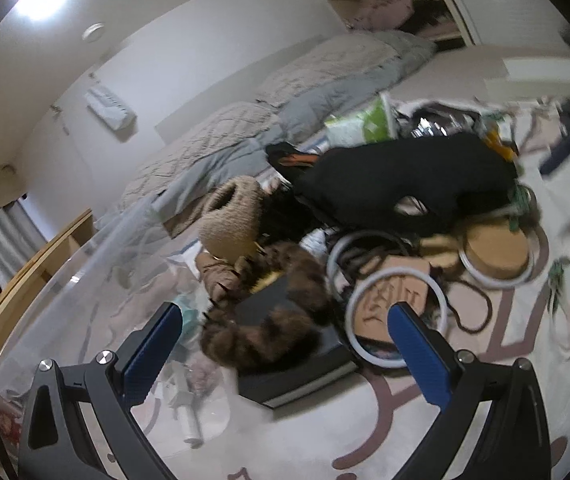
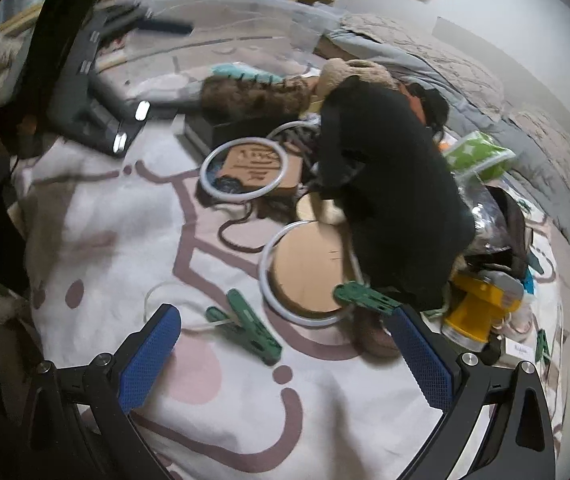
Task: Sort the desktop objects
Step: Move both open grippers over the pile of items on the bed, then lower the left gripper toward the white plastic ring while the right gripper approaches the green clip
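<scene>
1. Left gripper [image 1: 285,330]: jaws spread wide, nothing between the blue pads; it hangs above the brown fur piece [image 1: 261,332], likely lined up as a candidate pick
2. Right gripper [image 2: 285,332]: jaws likewise parted and empty, poised over the patterned sheet [image 2: 125,248] near a green clip [image 2: 251,330]
3. Task's things: a jumbled heap on the sheet, unsorted; the pile sits between the two grippers' approaches, which seems to be why both are held open and low
4. Fur piece: curled over a flat black box [image 1: 285,372], touching it; it probably needs lifting clear before the box can be handled
5. White rings: one [image 2: 245,170] lies around a printed cardboard card, another [image 2: 305,272] around a cork-coloured disc, a second green clip [image 2: 365,298] overlapping its rim
6. Black garment [image 2: 389,208]: draped across the heap's middle, covering whatever lies beneath; contents there cannot be told
7. Yellow object [image 2: 481,312]: partly behind the garment and clutter, identity unclear
8. Clear plastic bin [image 2: 225,12]: at the far side, a judged destination; its rim is blurred and its contents hard to read
9. Knitted tan bag [image 1: 237,216]: lower part hidden by the fur
</scene>
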Demonstrator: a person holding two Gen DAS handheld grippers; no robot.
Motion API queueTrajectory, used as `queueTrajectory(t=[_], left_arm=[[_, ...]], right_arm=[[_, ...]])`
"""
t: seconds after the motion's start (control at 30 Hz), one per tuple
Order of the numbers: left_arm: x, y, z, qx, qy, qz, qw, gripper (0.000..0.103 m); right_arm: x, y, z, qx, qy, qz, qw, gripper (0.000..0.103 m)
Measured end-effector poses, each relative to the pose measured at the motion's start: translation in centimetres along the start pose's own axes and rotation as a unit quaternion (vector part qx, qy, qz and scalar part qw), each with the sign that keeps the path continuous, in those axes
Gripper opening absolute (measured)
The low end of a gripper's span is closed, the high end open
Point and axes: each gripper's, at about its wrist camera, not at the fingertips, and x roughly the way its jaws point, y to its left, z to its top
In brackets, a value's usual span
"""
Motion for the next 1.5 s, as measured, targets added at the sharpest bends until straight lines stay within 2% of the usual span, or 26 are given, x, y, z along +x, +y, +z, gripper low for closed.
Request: queueTrajectory(t=[0.17, 0.43, 0.73, 1.0, 1.17, 1.33, 1.5], left_arm=[[1.5, -1.6, -0.8, 0.022, 0.029, 0.006, 0.9993, 0.103], [2.8, -2.3, -0.4, 0.0, 0.023, -0.01, 0.9997, 0.103], [4.5, -4.1, -1.7, 0.042, 0.061, -0.021, 0.997, 0.103], [4.4, -4.6, -3.2, 0.059, 0.075, -0.026, 0.9951, 0.103], [3.8, -4.0, -3.8, 0.053, 0.079, -0.035, 0.9948, 0.103], [2.8, -3.3, -4.6, 0.035, 0.092, -0.062, 0.9932, 0.103], [1.8, -3.0, -5.8, 0.037, 0.096, -0.081, 0.9913, 0.103]], right_arm=[[-0.8, -1.0, 0.6, 0.023, -0.022, 0.0, 0.999, 0.103], [-1.1, -1.8, 1.1, 0.045, -0.036, 0.005, 0.998, 0.103], [-1.1, -2.6, 1.0, 0.061, -0.034, 0.002, 0.998, 0.103], [-1.2, -3.3, 0.9, 0.092, -0.033, -0.011, 0.995, 0.103], [-1.7, -3.7, 0.7, 0.1, -0.036, -0.031, 0.994, 0.103], [-2.3, -4.3, 0.3, 0.13, -0.033, -0.051, 0.99, 0.103], [-2.6, -4.3, -0.2, 0.143, -0.032, -0.064, 0.987, 0.103]])
